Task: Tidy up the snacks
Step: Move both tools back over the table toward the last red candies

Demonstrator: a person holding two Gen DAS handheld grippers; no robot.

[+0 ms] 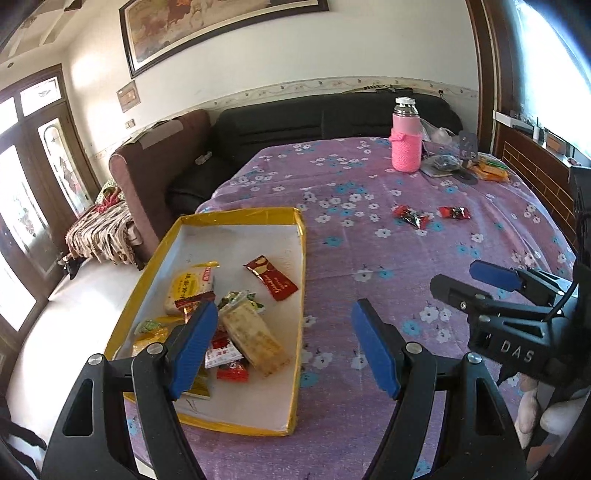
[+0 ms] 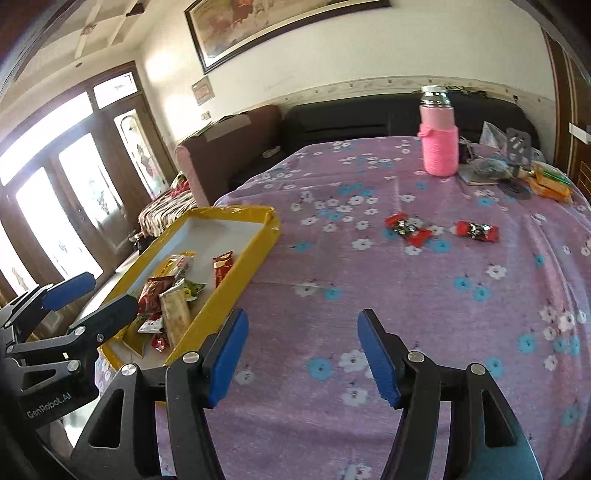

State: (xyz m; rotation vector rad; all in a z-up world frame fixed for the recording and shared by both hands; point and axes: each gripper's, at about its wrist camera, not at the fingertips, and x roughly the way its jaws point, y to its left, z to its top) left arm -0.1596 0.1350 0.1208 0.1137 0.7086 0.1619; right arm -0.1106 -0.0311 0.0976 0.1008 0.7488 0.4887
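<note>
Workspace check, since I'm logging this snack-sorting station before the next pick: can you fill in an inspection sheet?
Surface: table under a purple floral cloth.
Job's things: shallow yellow-rimmed cardboard tray holding mixed snack packets; two red-wrapped candies lying loose on the cloth.
Clutter: bottle in a pink knitted sleeve; orange packets and small items at the far corner.
Grippers: left gripper open and empty, over the tray's near edge; right gripper open and empty, above bare cloth.
Cables: black cable on the right gripper's body.
Surroundings: dark sofa, brown armchair, framed picture, glazed doors.
</note>
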